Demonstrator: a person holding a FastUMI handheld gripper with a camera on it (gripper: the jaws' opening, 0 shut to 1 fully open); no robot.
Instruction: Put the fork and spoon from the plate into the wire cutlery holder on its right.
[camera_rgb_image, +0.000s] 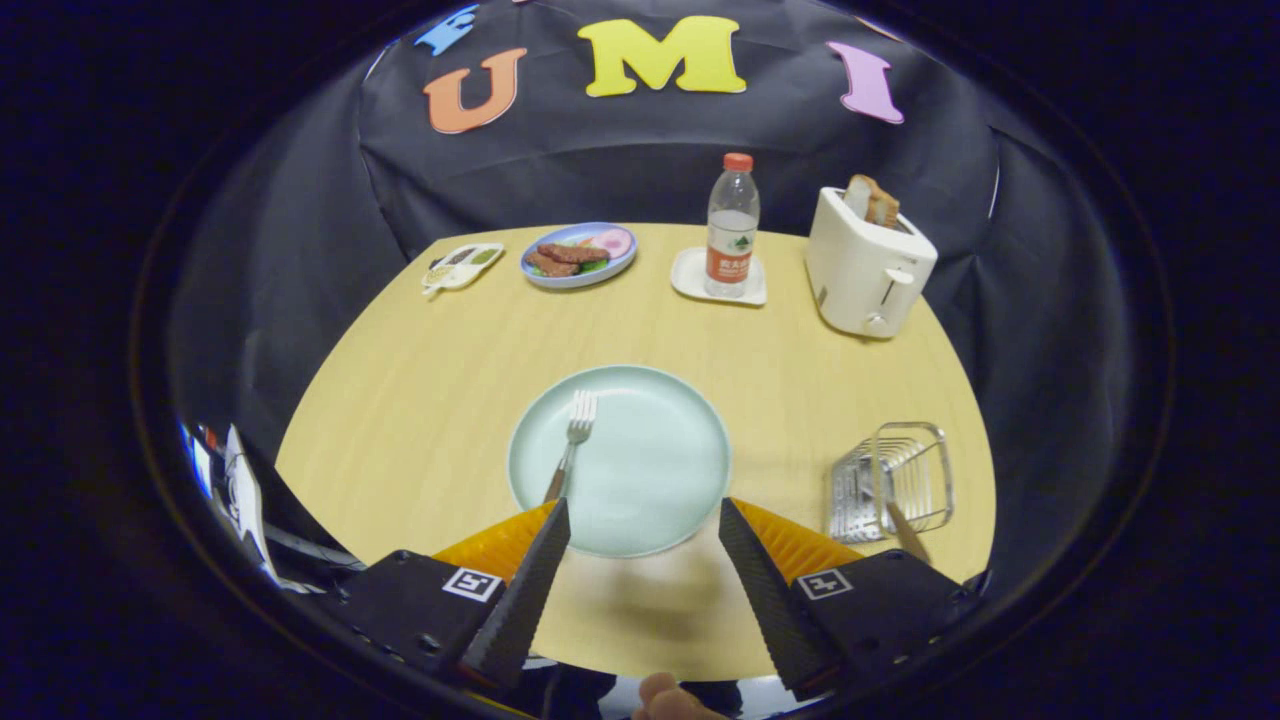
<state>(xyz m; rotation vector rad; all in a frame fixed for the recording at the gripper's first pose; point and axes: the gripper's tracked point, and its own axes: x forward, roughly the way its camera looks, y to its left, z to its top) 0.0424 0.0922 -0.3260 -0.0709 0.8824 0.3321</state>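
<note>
White toaster (866, 268), clear water bottle (732, 228) and blue food plate (579, 254) far across the wooden table (420, 400), gripper (644, 522) spread wide, empty, at pale green plate (640, 470) near edge, metal fork (571, 444) on plate, handle end hidden behind one finger, wire cutlery holder (893, 480) beside plate, wooden handle (906, 532) inside.

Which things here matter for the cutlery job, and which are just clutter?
Job: fork on plate; wire holder, a handle already in it; tongs, open.

Clutter: toaster, bottle on coaster, food plate, small tray.
</note>
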